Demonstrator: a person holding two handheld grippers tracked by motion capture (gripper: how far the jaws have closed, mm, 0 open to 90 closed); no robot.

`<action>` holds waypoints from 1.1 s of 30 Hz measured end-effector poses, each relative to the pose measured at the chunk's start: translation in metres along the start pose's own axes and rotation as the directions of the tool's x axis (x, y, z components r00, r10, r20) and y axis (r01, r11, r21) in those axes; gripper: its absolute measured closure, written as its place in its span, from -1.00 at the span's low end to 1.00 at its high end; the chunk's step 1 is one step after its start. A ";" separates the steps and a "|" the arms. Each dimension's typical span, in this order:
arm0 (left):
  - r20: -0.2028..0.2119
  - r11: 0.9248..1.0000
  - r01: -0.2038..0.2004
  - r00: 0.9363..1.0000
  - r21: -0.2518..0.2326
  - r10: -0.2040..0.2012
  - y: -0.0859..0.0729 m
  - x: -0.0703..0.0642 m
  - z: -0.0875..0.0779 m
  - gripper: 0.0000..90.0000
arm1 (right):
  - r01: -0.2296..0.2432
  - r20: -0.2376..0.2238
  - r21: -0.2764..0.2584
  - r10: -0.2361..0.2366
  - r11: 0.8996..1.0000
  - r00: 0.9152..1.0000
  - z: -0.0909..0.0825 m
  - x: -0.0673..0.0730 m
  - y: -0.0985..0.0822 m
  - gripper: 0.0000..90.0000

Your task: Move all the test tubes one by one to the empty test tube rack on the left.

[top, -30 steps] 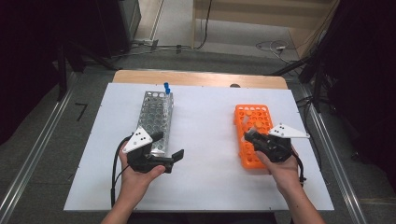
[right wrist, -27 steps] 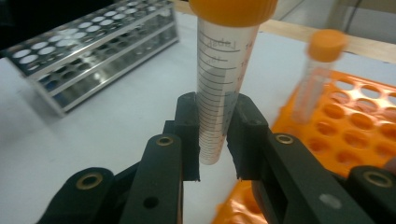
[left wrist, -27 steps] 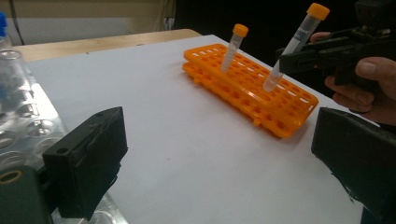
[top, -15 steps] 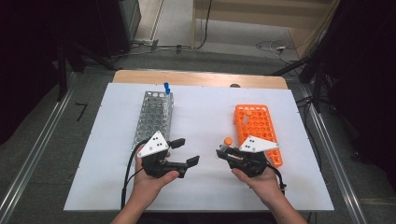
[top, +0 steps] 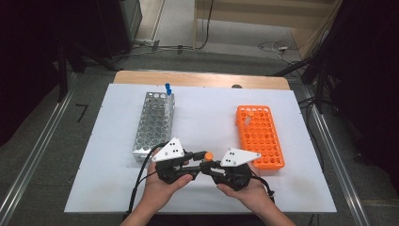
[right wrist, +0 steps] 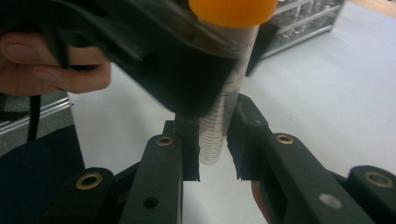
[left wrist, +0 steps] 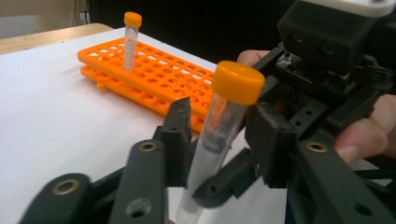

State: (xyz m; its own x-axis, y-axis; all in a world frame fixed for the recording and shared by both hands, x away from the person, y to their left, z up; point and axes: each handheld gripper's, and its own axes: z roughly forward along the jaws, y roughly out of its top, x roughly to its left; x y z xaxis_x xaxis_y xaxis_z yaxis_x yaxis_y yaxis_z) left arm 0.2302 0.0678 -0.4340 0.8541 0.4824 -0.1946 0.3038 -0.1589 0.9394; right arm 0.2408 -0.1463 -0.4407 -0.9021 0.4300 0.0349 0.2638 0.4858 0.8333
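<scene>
Near front edge of worktop (top: 291, 188): orange-capped tube (left wrist: 223, 122) mid-handover. Right tool (right wrist: 214, 140) clenched on tube; left tool (left wrist: 215, 126) has just been closing around it, contact unclear. Placement in metal rack (top: 154, 123) likely left.

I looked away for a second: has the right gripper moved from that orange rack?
Yes. The right gripper has left the orange rack and come toward the table's middle, carrying an orange-capped tube to the left gripper.

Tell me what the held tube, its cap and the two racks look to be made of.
Tube: clear, probably plastic; see-through wall with printed graduation marks.
Cap: orange plastic, matte, opaque.
Orange rack: moulded plastic by its even colour.
Grey rack: apparently metal, judging by its silvery sheen, though shiny plastic is possible.
</scene>
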 end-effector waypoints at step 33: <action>-0.196 0.994 0.022 0.980 -0.104 -0.042 0.014 0.043 -0.040 0.67 | -0.094 0.091 -0.084 0.102 0.992 0.991 -0.053 -0.045 -0.031 -0.82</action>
State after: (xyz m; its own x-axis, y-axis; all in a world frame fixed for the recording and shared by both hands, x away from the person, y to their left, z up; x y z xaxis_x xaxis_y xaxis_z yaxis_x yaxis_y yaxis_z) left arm 0.2547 0.1210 -0.4179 0.7414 0.6478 -0.1752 0.2770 -0.0577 0.9591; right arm 0.2553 -0.2215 -0.4385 -0.8355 0.5451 0.0689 0.3183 0.3779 0.8694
